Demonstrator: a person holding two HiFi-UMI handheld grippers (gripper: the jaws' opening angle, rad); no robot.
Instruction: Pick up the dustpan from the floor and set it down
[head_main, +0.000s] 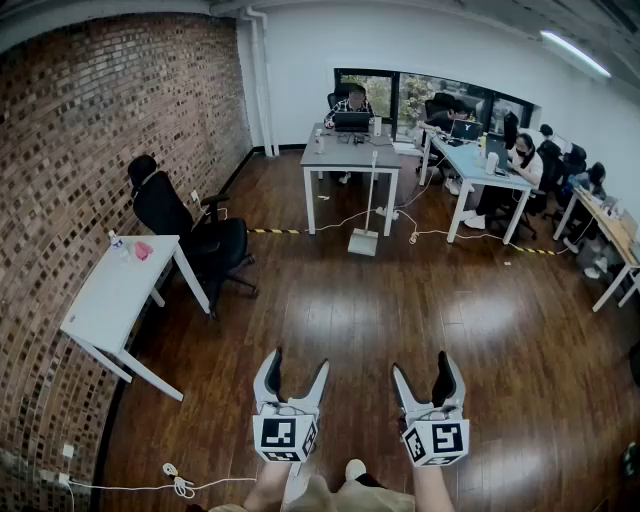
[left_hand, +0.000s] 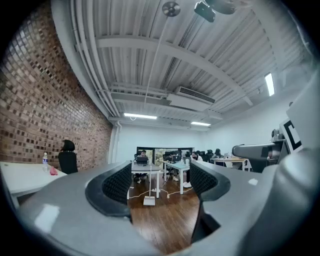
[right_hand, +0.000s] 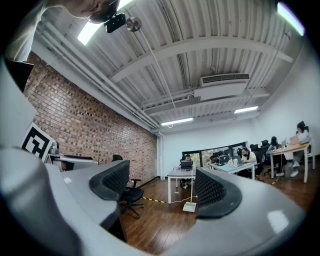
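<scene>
The dustpan is a pale pan with a tall upright handle, standing on the wood floor far ahead by a grey desk. It also shows small between the jaws in the left gripper view and the right gripper view. My left gripper and right gripper are held side by side low in the head view, well short of the dustpan. Both point roughly level toward it, jaws spread wide with nothing between them.
A white table stands along the brick wall at left, with a black office chair beside it. White cables and yellow-black tape lie on the floor near the desks. People sit at desks at the back right.
</scene>
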